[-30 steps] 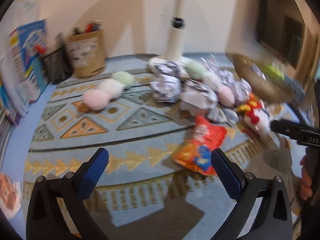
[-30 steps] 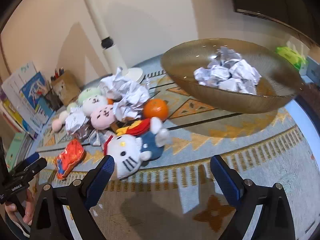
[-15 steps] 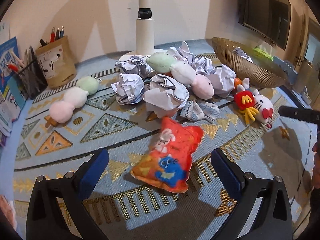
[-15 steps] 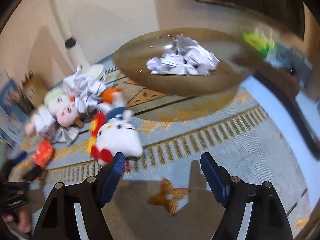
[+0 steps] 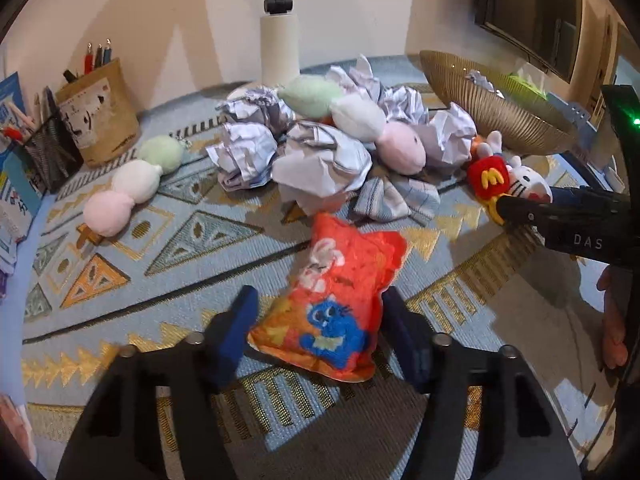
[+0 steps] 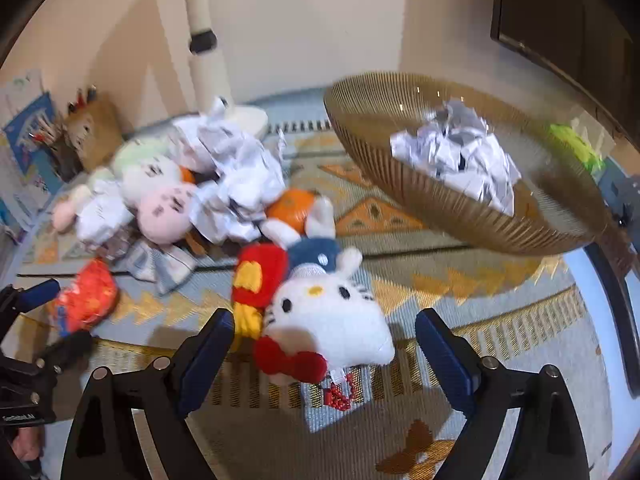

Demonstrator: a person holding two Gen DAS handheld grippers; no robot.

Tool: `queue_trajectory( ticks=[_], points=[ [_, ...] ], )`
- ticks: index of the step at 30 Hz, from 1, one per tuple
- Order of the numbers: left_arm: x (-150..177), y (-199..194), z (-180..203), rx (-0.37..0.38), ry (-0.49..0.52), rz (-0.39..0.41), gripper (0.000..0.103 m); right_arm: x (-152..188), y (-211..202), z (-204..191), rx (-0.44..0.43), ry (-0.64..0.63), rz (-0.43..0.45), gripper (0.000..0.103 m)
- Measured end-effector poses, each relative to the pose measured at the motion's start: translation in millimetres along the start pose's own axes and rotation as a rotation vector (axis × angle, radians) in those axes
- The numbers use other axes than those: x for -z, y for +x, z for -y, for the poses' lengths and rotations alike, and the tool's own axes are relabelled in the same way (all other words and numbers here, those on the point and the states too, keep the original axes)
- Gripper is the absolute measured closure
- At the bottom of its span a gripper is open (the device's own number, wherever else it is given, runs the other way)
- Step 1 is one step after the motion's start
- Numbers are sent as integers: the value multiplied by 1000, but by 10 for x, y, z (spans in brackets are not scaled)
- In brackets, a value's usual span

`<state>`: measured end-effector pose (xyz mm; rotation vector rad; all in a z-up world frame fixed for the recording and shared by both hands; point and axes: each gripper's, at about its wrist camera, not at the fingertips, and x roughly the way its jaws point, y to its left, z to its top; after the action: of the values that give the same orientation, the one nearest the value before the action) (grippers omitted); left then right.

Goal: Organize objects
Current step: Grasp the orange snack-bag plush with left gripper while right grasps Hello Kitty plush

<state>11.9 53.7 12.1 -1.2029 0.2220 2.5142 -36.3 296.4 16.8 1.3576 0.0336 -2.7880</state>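
Left gripper point(image 5: 316, 326): jaws open, blue pads either side of the near end of one orange-red plush snack-bag pillow point(image 5: 340, 300) printed with a white rabbit and a blue cat-like figure. Pads sit just beside its edges; contact cannot be confirmed. Pillow lies flat on the blue-and-gold patterned rug point(image 5: 160, 240).

Right gripper point(image 6: 324, 344): jaws spread wide around the head of one white cat plush with a red bow and blue outfit point(image 6: 328, 320), holding nothing. Plush lies on the rug, head toward the camera, with a red fries-box plush bearing a yellow "M" arch point(image 6: 256, 276) at its side.

Counts:
- Dango-style plush skewers — two, each with three balls (green, white, pink): one point(image 5: 132, 184) apart at left, one point(image 5: 360, 124) lying across the paper heap.
- Crumpled white paper balls point(image 5: 320, 160) on the rug — about five; the heap overlaps, so the count is approximate.
- One checked grey cloth point(image 5: 396, 196) beside the heap.
- One orange fruit point(image 6: 292, 204) behind the cat plush.
- One ribbed gold-brown bowl point(image 6: 440, 204) holding more crumpled paper point(image 6: 460, 156); number inside unclear.
- One brown pen holder point(image 5: 100, 116) and one black mesh holder point(image 5: 48, 152) by the wall.

Writing: "DAS" readable on the right gripper's body in the left wrist view — remainder cut off.
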Motion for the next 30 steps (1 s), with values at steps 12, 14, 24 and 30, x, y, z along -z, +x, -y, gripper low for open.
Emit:
queue_trajectory(
  ticks=[12, 14, 24, 30],
  points=[
    [190, -598, -70, 40, -168, 188, 82, 234, -487, 120, -287, 29, 45, 46],
    [197, -600, -119, 61, -193, 226, 82, 297, -599, 70, -308, 3, 50, 45],
    [251, -370, -147, 85, -218, 98, 28, 527, -468, -179, -279, -70, -4, 45],
    [122, -75, 134, -55, -100, 6, 61, 506, -411, -136, -278, -57, -21, 35]
  ],
)
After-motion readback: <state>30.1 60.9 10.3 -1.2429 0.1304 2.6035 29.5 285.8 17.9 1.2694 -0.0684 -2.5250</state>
